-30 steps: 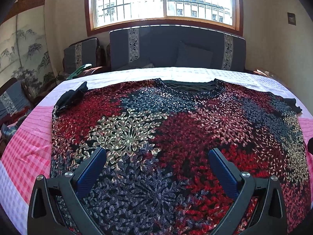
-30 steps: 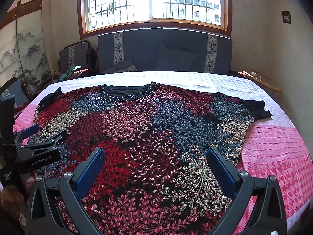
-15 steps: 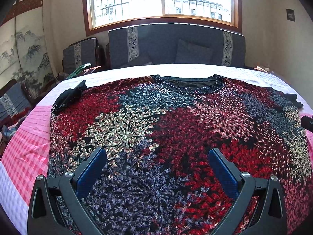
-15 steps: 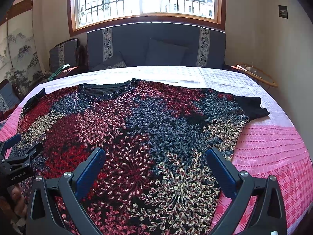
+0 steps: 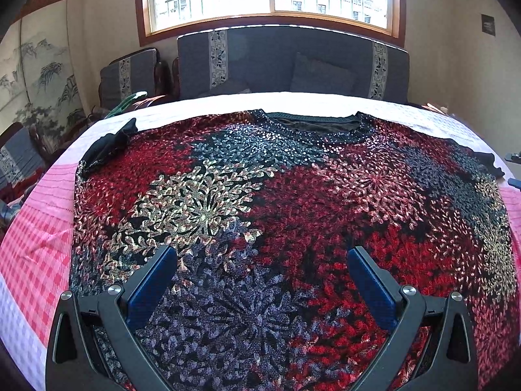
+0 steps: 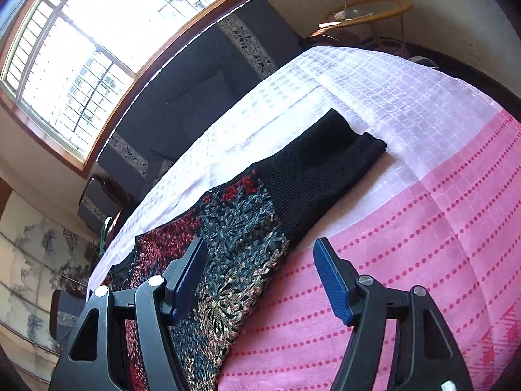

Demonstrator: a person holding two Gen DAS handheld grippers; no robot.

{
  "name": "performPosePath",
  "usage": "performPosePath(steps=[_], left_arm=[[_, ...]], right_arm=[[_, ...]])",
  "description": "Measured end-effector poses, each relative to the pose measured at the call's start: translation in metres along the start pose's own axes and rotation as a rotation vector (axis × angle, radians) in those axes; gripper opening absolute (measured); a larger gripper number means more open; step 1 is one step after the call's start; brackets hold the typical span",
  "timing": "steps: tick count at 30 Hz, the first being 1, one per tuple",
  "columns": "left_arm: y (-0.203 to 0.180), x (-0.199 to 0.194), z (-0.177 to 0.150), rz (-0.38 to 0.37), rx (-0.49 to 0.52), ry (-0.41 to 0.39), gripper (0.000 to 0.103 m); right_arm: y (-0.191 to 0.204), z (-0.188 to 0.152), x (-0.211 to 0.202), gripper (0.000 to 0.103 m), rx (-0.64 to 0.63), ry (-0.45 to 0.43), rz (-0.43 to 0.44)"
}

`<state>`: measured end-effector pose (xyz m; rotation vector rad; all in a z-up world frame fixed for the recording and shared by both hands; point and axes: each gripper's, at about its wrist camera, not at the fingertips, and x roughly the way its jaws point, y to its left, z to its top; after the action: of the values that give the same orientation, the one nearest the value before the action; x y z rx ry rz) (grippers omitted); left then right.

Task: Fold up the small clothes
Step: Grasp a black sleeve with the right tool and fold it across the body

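A sequinned sweater point(image 5: 276, 195) patterned in red, grey and gold lies spread flat on the bed, neckline at the far side. My left gripper point(image 5: 260, 260) hovers open over its lower middle, nothing between the fingers. In the right wrist view the picture is tilted. There my right gripper point(image 6: 260, 247) hangs over the sweater's right side edge point(image 6: 241, 228), just below the black sleeve point(image 6: 325, 163). Its jaws are closing, with the sweater's edge lying beneath the gap and the pads clear of the cloth. The right gripper's tips point(image 5: 514, 181) peek in at the left wrist view's right border.
The bed cover point(image 6: 423, 195) is pink check and dotted stripes, turning white toward the far side. The other black sleeve point(image 5: 107, 146) lies crumpled at the far left. A dark sofa point(image 5: 293, 62) stands under the window, and a round wicker side table point(image 6: 368, 13) beyond the bed's corner.
My right gripper swept right to the sweater's sleeve edge, rolled to a tilt, and its jaws narrowed. The left gripper stayed put, still open.
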<state>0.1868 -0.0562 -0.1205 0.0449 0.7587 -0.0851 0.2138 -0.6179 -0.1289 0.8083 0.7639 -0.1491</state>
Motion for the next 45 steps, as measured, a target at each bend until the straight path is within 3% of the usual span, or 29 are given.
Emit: performPosePath(steps=[5,10,12,14,16,21,25,32,38,45], left_arm=[[0.002,0.003,0.000,-0.002,-0.013,0.015,0.103],[0.004,0.007,0.000,-0.003,-0.024,0.030,0.103],[0.004,0.008,0.000,-0.001,-0.028,0.035,0.103],[0.005,0.008,0.000,-0.001,-0.032,0.038,0.103],[0.006,0.008,0.000,-0.003,-0.036,0.037,0.103],[0.009,0.008,0.000,-0.006,-0.051,0.035,0.103],[0.011,0.004,-0.001,-0.011,-0.060,0.020,0.103],[0.023,-0.007,-0.002,-0.018,-0.115,-0.022,0.103],[0.031,-0.016,-0.003,-0.037,-0.150,-0.066,0.103],[0.038,-0.021,-0.001,-0.043,-0.176,-0.090,0.103]], right_arm=[[-0.034,0.026,0.025,0.063,0.119,0.019,0.025],[-0.033,0.039,0.040,0.061,0.144,-0.001,0.044],[-0.033,0.043,0.044,0.054,0.155,-0.014,0.023],[-0.037,0.047,0.049,0.024,0.172,0.000,-0.030],[-0.047,0.051,0.053,0.004,0.214,0.014,-0.045],[-0.039,0.050,0.046,0.005,0.198,-0.008,-0.014],[0.005,0.038,0.032,0.005,0.139,-0.037,0.065],[0.126,-0.004,0.031,0.005,0.040,0.006,0.229],[0.223,-0.076,0.071,0.005,-0.033,0.101,0.312],[0.275,-0.158,0.126,0.005,-0.072,0.249,0.343]])
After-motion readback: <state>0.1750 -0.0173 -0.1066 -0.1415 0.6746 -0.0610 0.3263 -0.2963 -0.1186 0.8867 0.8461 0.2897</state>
